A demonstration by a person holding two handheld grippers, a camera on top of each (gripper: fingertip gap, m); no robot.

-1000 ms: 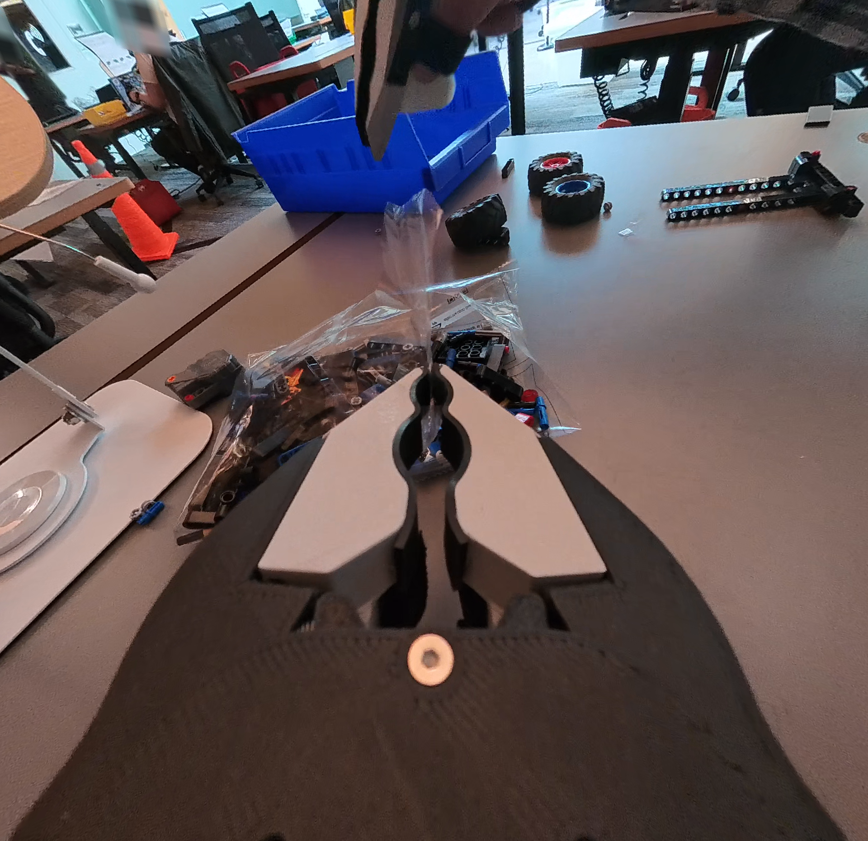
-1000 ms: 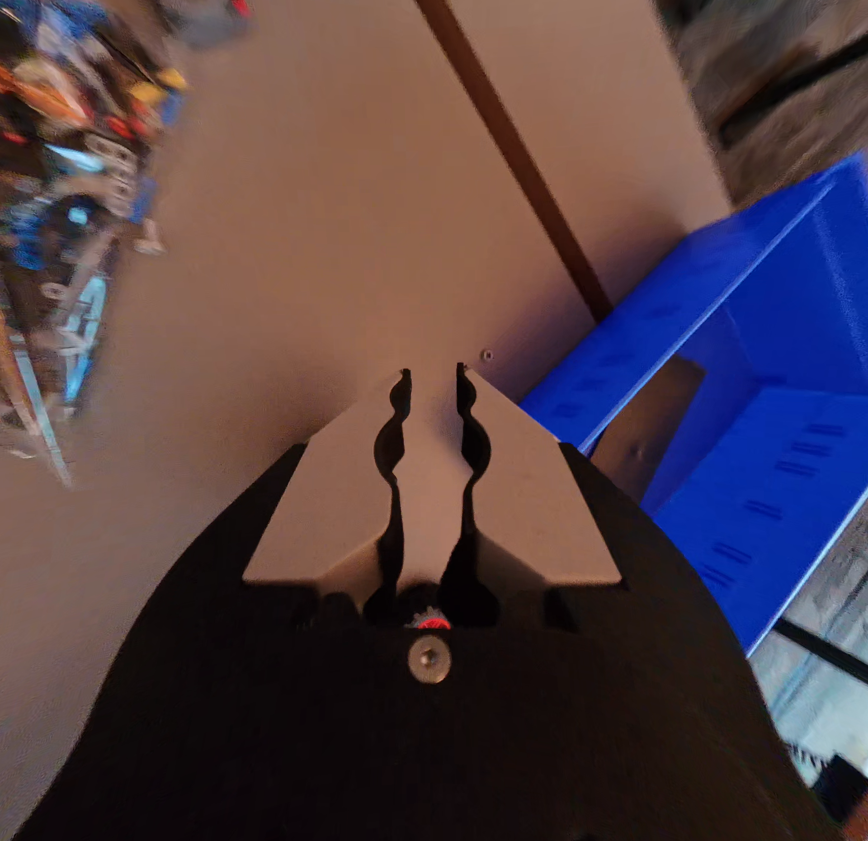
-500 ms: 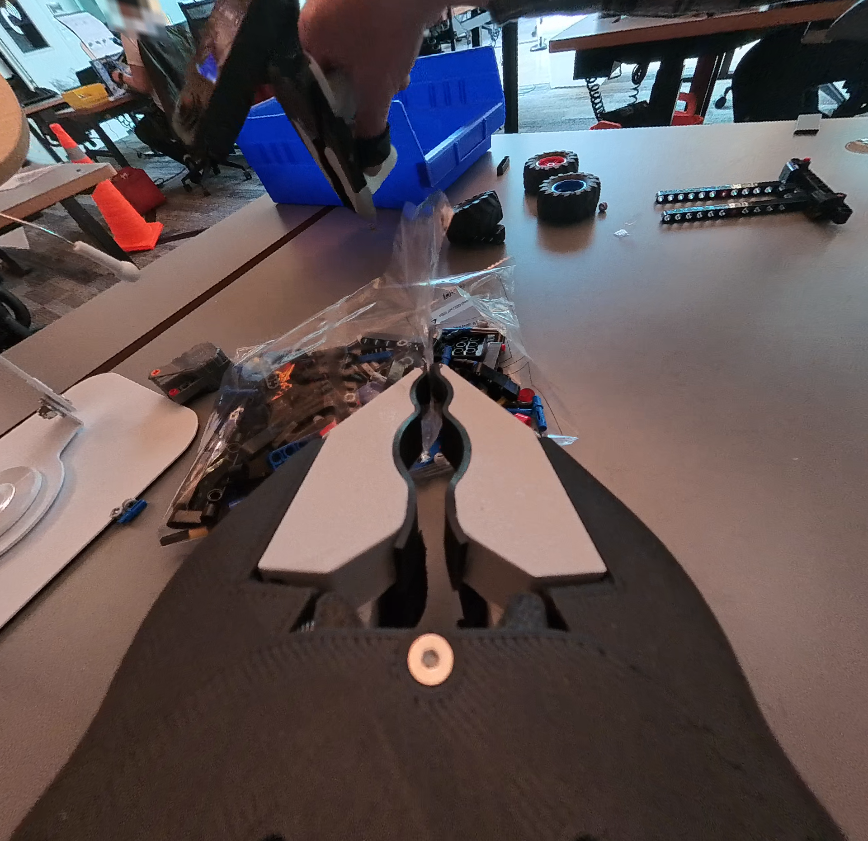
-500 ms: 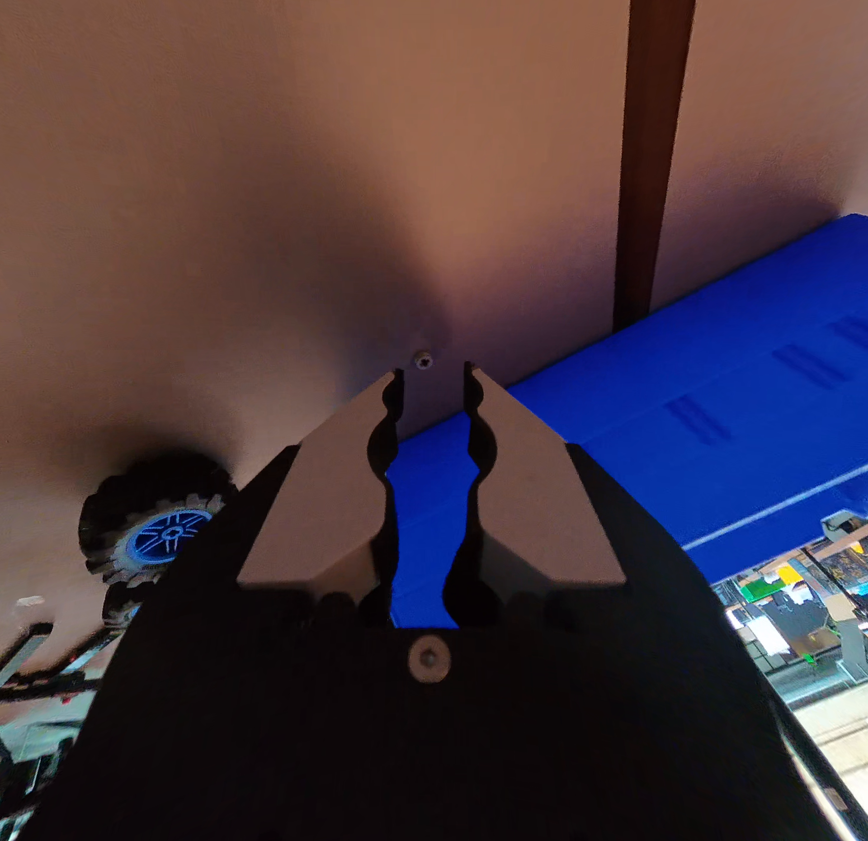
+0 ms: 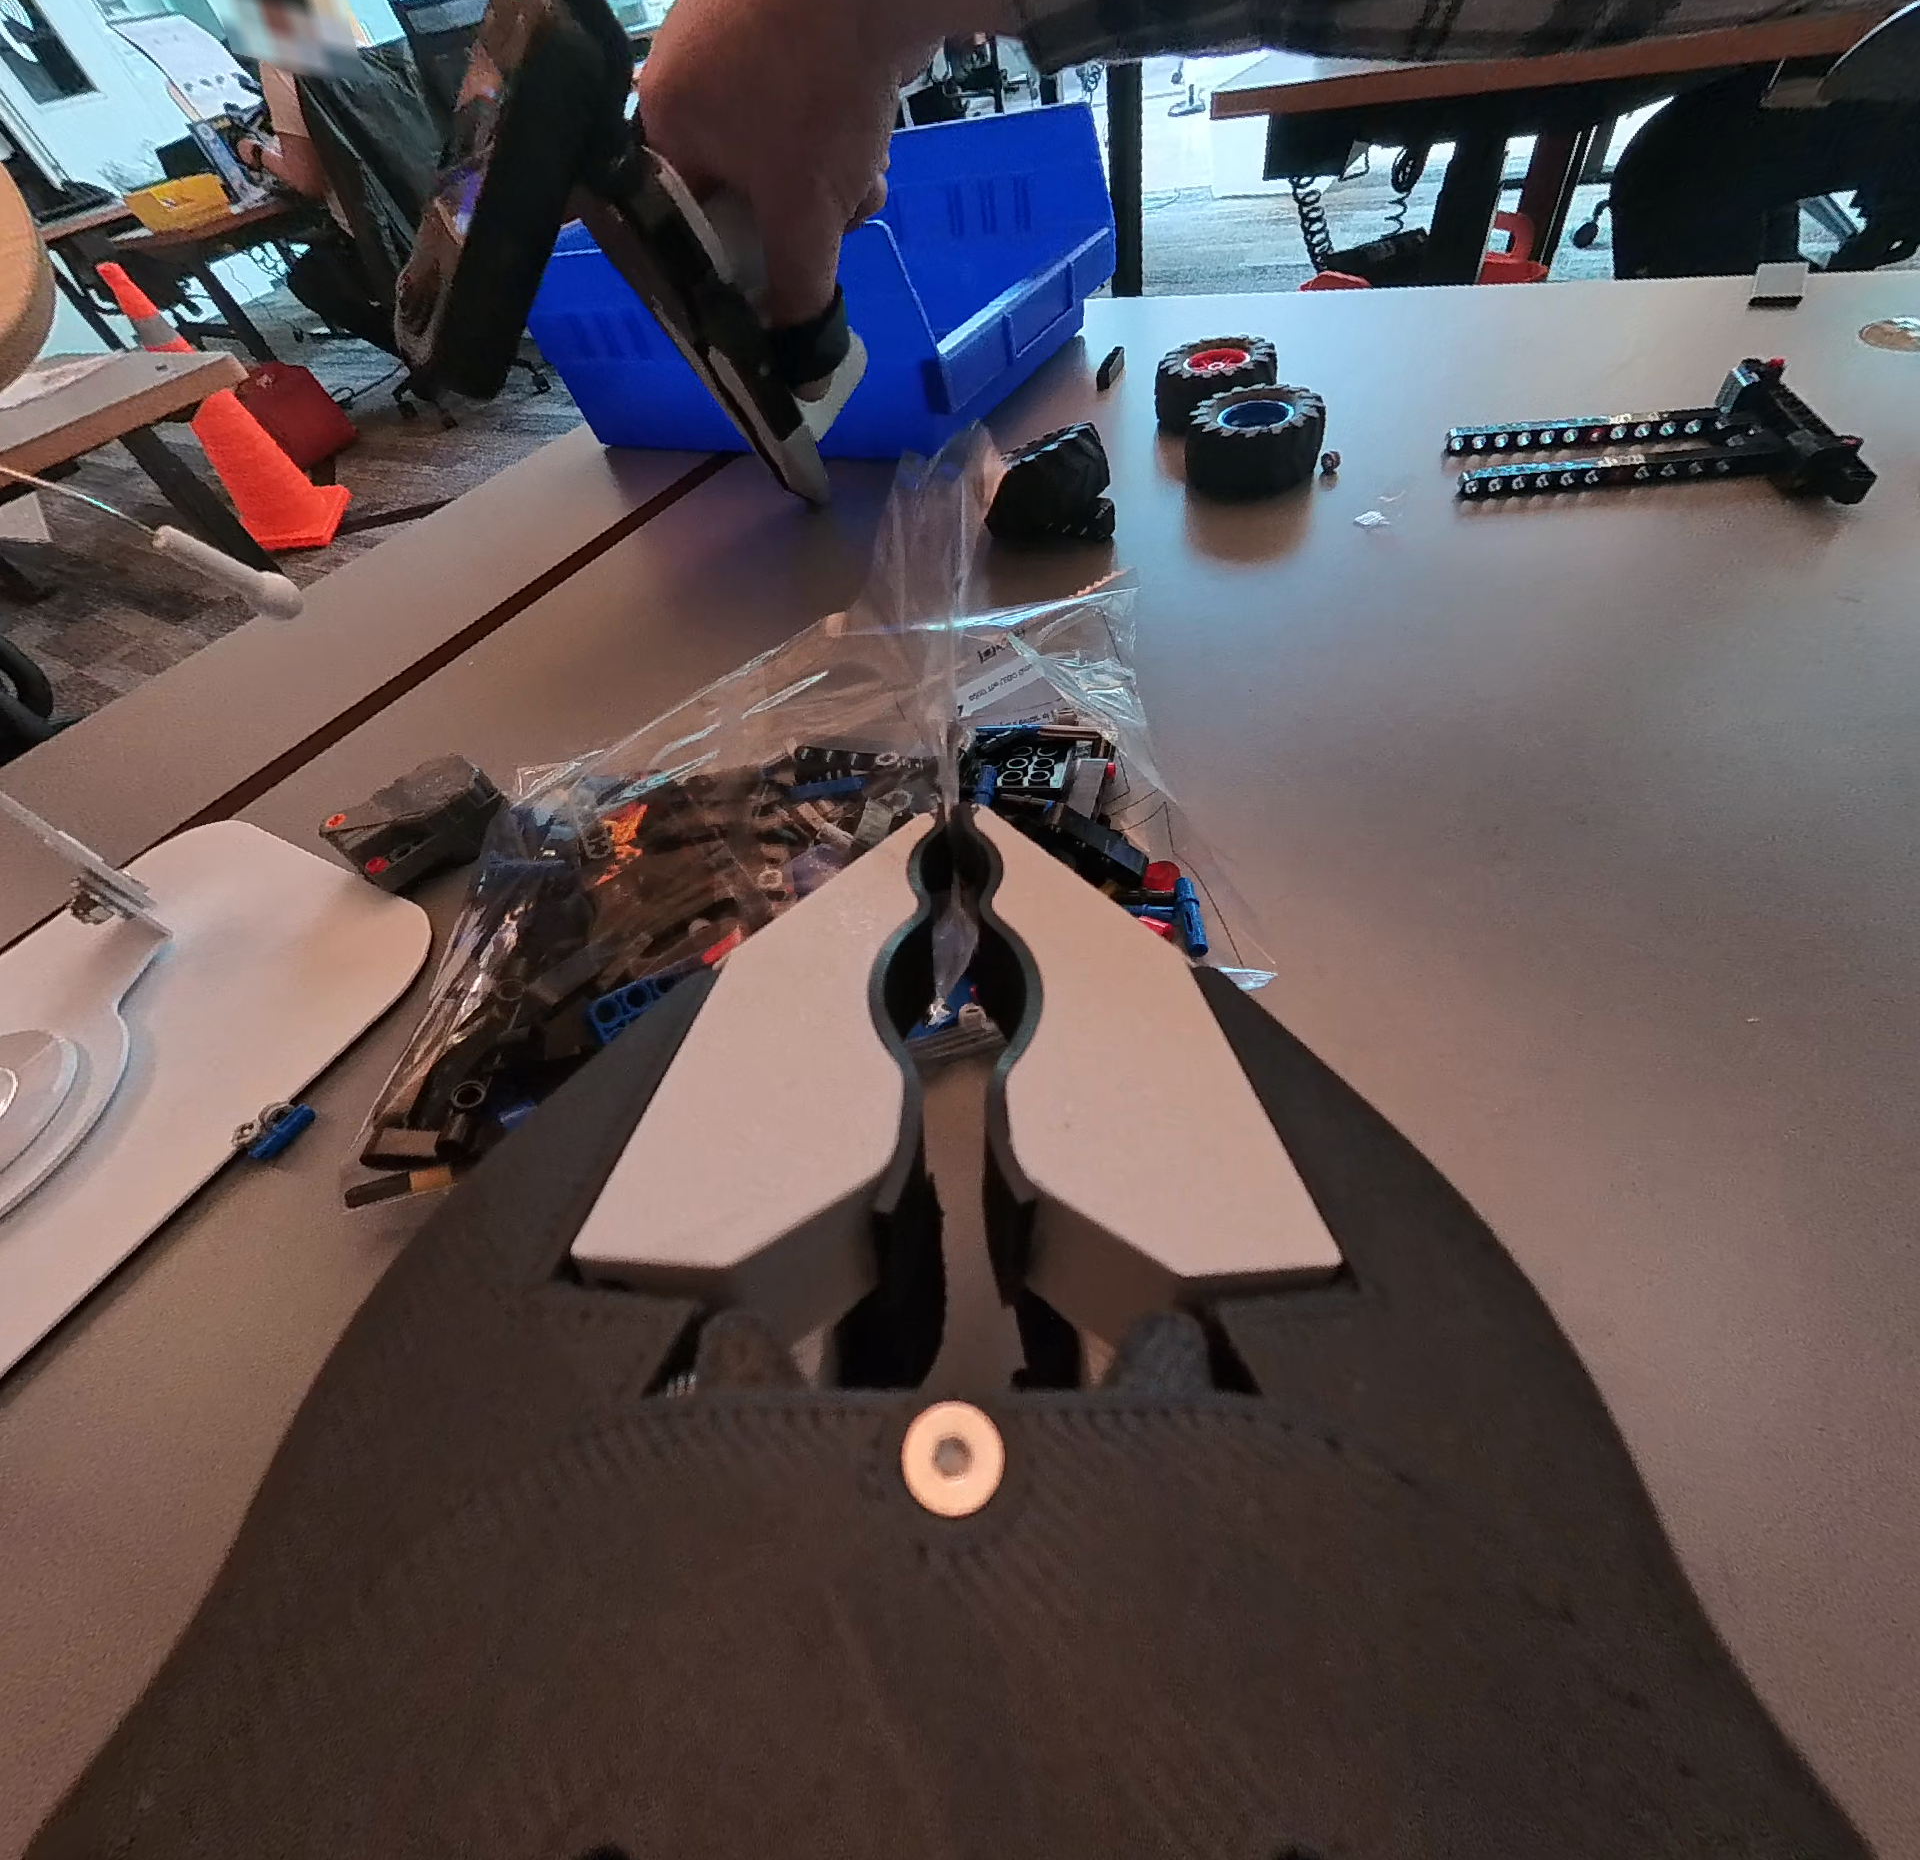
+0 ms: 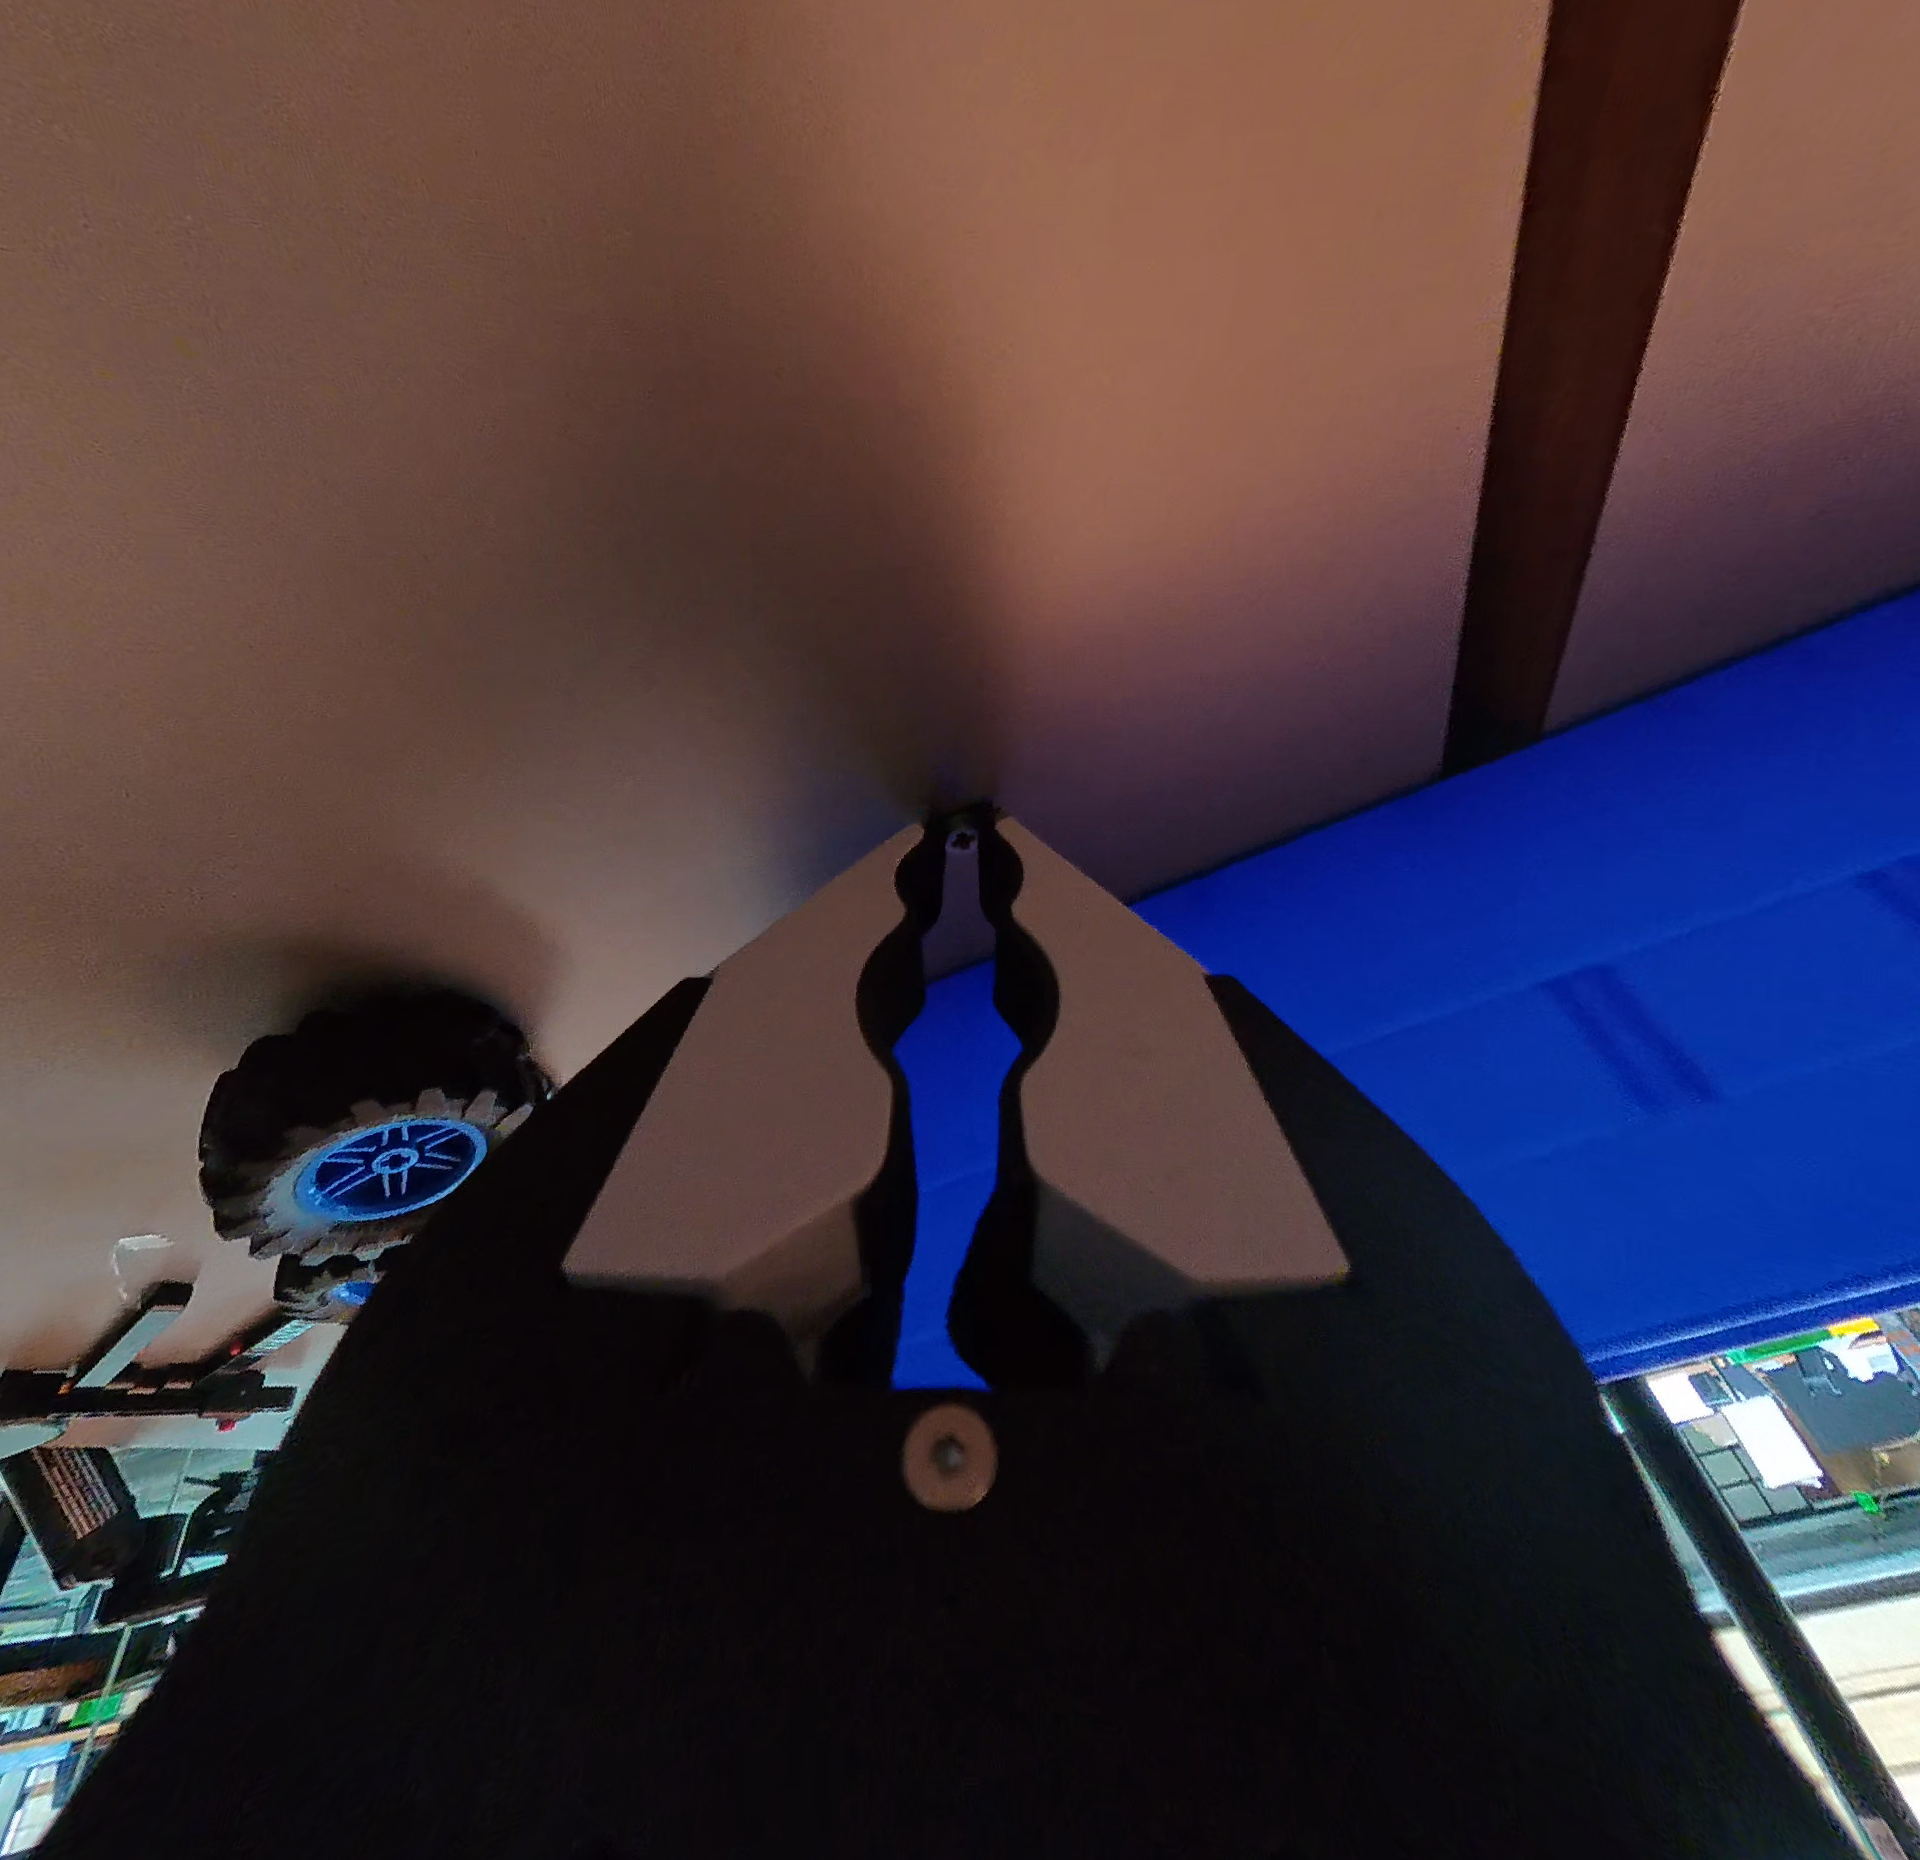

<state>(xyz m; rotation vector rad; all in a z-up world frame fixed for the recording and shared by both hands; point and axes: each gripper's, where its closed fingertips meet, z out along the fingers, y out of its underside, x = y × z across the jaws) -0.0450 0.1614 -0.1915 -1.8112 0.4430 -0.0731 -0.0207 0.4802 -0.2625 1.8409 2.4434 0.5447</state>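
My left gripper (image 5: 958, 823) is shut on the upper fold of a clear plastic bag (image 5: 727, 854) full of black, blue and red building pieces that lies on the grey table (image 5: 1507, 875). My right gripper (image 6: 961, 823) points down at the table with its tips closed about a tiny dark piece (image 6: 961, 842) on the tabletop. In the left wrist view a hand holds the right gripper (image 5: 805, 470) with its tip on the table, just in front of the blue bin (image 5: 987, 252) and left of a black tyre (image 5: 1049, 485).
Two wheels, one with a red hub (image 5: 1216, 376) and one with a blue hub (image 5: 1252, 439), and a black beam assembly (image 5: 1662, 449) lie at the far right. A white pad (image 5: 208, 979), a dark block (image 5: 416, 834) and a small blue pin (image 5: 275, 1130) are left. The blue bin (image 6: 1558, 979) is right of the right gripper. The left gripper's tips are roughly 35 centimetres from the right gripper's.
The right gripper has swung away from the bag, come down in front of the blue bin and closed its open jaws about the tiny piece. The left gripper keeps its hold on the bag.
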